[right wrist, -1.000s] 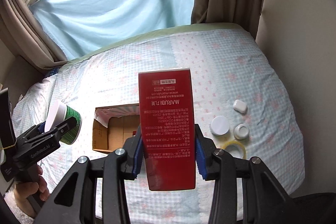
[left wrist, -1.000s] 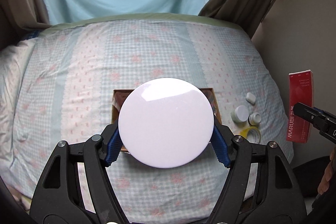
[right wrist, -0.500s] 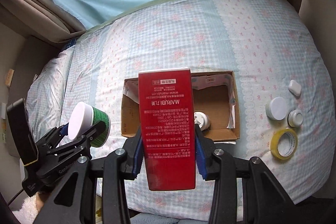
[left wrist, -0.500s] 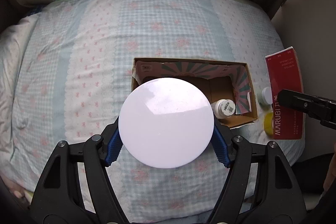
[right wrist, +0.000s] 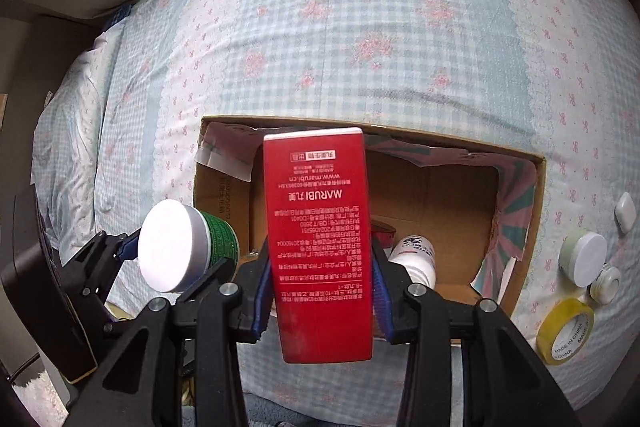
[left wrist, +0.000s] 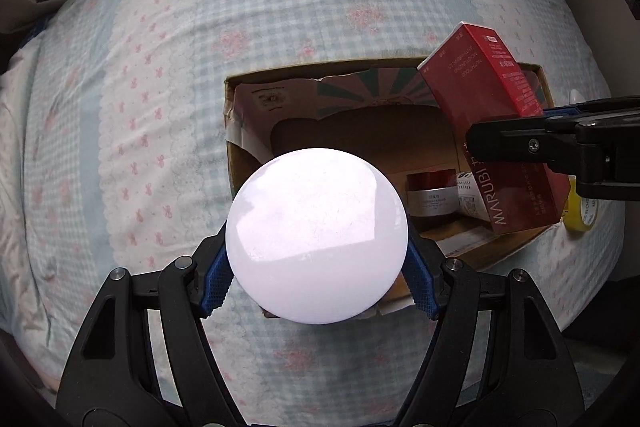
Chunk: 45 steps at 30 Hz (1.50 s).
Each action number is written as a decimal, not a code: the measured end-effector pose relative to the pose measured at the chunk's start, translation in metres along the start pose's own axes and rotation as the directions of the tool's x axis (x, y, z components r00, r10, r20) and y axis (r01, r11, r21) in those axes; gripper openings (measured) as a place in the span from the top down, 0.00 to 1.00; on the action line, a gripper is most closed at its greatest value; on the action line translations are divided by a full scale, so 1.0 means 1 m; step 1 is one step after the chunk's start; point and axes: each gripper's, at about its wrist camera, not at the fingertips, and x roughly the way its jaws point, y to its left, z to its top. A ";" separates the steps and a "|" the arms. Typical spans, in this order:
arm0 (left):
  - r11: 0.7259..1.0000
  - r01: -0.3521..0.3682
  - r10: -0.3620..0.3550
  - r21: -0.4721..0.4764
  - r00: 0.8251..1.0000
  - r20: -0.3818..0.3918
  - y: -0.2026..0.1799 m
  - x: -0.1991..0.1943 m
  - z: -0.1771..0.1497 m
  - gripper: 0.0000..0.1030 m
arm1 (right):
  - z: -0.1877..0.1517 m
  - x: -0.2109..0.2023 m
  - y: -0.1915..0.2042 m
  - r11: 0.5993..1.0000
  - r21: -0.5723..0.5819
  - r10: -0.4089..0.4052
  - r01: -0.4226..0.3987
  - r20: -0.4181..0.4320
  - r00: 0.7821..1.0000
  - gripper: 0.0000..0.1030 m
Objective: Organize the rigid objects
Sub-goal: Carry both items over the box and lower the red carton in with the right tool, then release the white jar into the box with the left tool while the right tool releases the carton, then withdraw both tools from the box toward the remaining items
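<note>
1. Stowed so far: the cardboard box [right wrist: 516,227] on the bed [right wrist: 360,27] already contains a red-lidded jar [left wrist: 432,193] and a white bottle [right wrist: 414,255], both lying at the near side of the box floor.
2. In transit, left: the left tool [left wrist: 316,267] is clamped on a white-lidded green jar [right wrist: 188,247]. In the right wrist view the jar hangs over the near left corner of the box, apparently above the rim.
3. In transit, right: the right tool [right wrist: 320,291] is clamped on a red MARUBI carton [right wrist: 318,227], held tilted over the right half of the box and not yet released.
4. Outstanding: four items lie on the bed to the right of the box, outside it: a white-lidded pale jar [right wrist: 584,257], a small white jar [right wrist: 606,285], a yellow tape roll [right wrist: 566,335] and a small white case [right wrist: 625,211].
5. Assessment: roughly midway. Two items are boxed, two are about to be deposited, and four await pickup.
</note>
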 end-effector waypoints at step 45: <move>0.999 0.035 -0.031 -0.031 0.993 0.115 -0.006 -0.059 -0.028 0.01 | -0.025 -0.046 0.022 0.980 -0.187 0.090 -0.062 0.147 0.985 0.00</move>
